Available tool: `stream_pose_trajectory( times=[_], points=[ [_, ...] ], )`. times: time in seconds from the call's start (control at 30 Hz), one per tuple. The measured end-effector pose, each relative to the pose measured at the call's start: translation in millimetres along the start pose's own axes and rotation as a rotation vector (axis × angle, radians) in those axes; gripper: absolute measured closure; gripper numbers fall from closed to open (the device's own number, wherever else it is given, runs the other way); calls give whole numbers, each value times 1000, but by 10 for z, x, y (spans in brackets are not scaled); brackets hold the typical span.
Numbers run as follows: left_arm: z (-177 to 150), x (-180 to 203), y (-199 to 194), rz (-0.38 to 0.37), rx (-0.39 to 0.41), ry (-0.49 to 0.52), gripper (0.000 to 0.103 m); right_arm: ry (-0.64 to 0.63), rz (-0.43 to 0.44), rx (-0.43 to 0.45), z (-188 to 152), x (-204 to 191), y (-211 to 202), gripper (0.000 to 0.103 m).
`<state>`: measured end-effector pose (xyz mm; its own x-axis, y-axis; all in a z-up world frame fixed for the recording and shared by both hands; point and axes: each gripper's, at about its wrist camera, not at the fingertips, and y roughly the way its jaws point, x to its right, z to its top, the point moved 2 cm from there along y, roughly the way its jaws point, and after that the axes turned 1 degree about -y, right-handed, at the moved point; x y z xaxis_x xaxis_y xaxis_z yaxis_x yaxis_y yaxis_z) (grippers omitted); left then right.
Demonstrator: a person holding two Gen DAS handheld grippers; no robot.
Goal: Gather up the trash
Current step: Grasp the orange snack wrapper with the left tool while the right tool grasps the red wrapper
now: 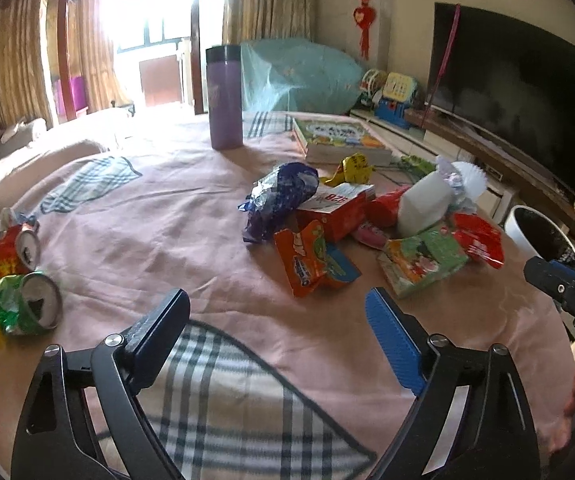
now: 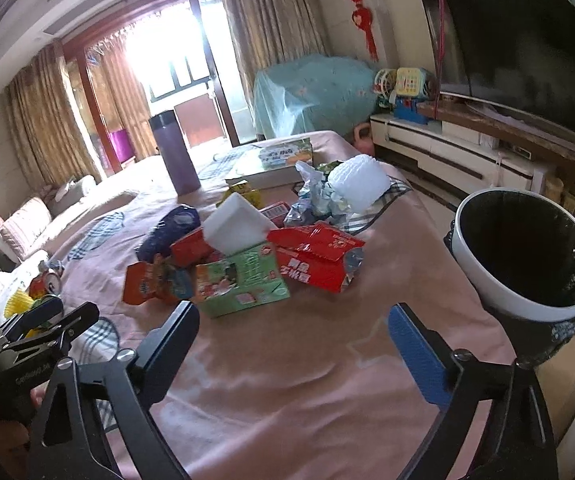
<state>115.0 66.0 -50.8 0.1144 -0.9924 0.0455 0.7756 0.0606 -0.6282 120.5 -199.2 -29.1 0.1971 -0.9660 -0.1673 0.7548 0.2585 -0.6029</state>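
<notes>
Trash lies in a loose heap at the middle and far right of the table, which is draped in a pink cloth: a green carton, a red carton, an orange wrapper, a purple foil bag and a white block leaning across the boxes. Two crushed cans lie apart at the near left edge. The bin, white outside and dark inside, stands off the right side of the table, below its level.

Both grippers are released and hold nothing: the left gripper hovers over bare cloth short of the orange wrapper, and the right gripper hovers just short of the green carton.

The pieces overlap, so closing on one carton could drag or tip its neighbours, and the white block looks ready to slide off. Flat wrappers may slip from the fingers, or the fingers may pinch the loose cloth instead and tug everything on it, including the tall purple flask and the book at the far side, which are not trash. A light piece dropped from too far out may well miss the bin. The cans near the edge could roll off if nudged.
</notes>
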Motion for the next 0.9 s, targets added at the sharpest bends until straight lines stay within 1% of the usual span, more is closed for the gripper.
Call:
stream_pose_trajectory(
  times=[0.17,0.37,0.4,0.43,0.47,0.5,0.53,0.57,0.6,0.63,0.67,0.73,0.9],
  points=[
    [127,-2,309,2,-59,-23,11,13,10,-39,110,114,239,20],
    [199,18,649,-9,-134,-49,11,13,17,-79,226,212,512,25],
    [198,28,687,-11,-140,-50,13,11,17,-86,236,223,550,26],
    [189,43,725,-14,-150,-47,21,10,20,-93,241,235,573,29],
    [180,52,753,-19,-158,-43,27,11,26,-103,242,247,616,35],
    [166,71,792,-30,-173,-37,41,13,36,-112,241,259,646,40],
    [149,90,828,-43,-190,-30,59,16,47,-124,234,268,678,54],
    [135,107,851,-58,-203,-27,69,19,61,-134,220,271,702,73],
    [128,117,861,-72,-211,-27,79,22,70,-138,214,270,706,82],
    [127,123,850,-79,-206,-27,80,25,82,-136,203,267,697,89],
    [129,130,806,-79,-191,-22,82,26,93,-130,189,259,669,94],
    [139,135,719,-84,-162,-14,85,25,107,-120,175,243,619,101],
    [126,209,407,-116,-111,-1,85,38,133,-105,147,260,469,102]
  ],
)
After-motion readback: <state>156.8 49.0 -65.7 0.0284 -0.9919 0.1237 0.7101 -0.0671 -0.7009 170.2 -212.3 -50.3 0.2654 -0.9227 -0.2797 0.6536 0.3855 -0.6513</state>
